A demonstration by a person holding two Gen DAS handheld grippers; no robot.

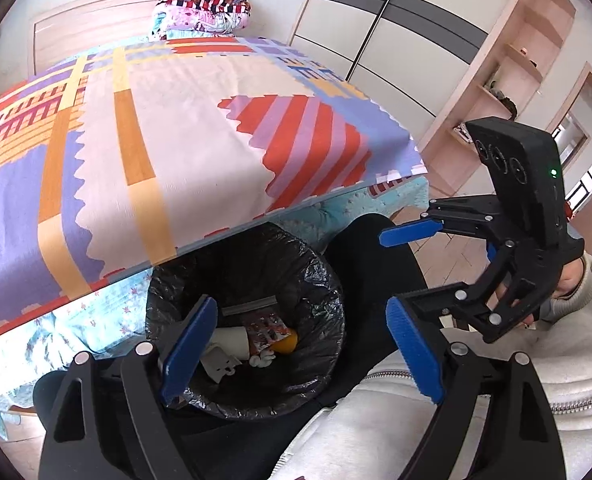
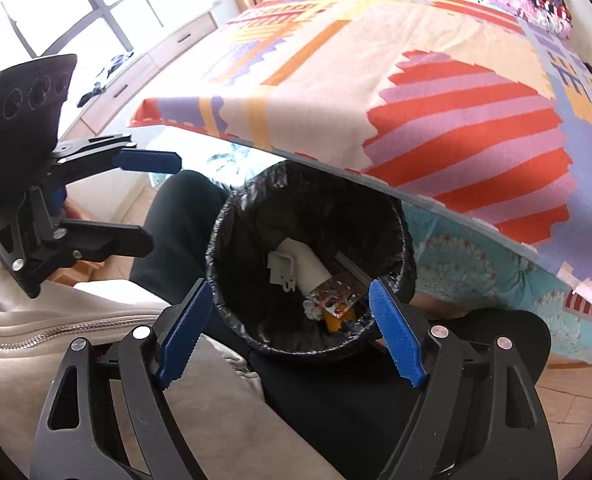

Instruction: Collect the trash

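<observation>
- The left claw [image 1: 302, 350] hangs spread wide over the trash bin [image 1: 243, 320], with nothing between its blue pads.
- The right claw [image 2: 289, 332] is likewise spread and empty, and also looks down into the bin from the other side.
- The bin, lined with a black plastic bag [image 2: 235, 216], stands on the floor between the person's legs, partly tucked under the edge of the bed [image 1: 223, 128].
- The trash lies at the bottom of the bin: a white paper cup [image 2: 312, 268], a white plastic piece [image 2: 281, 270], a printed foil wrapper [image 2: 336, 294], an orange scrap [image 2: 336, 322] and a small crumpled white wad [image 1: 261, 359].
- The patterned bed cover shows no trash in either view, so the collecting looks close to done, if not done.
- Risks from here: both claws hang close together over one bin, so a careless swing could knock them against each other.
- A low sweep could snag the loose bag rim and pull the liner inward or tip the light bin.
- The overhanging bed edge crowds the bin's far side, so a claw could bump it there.
</observation>
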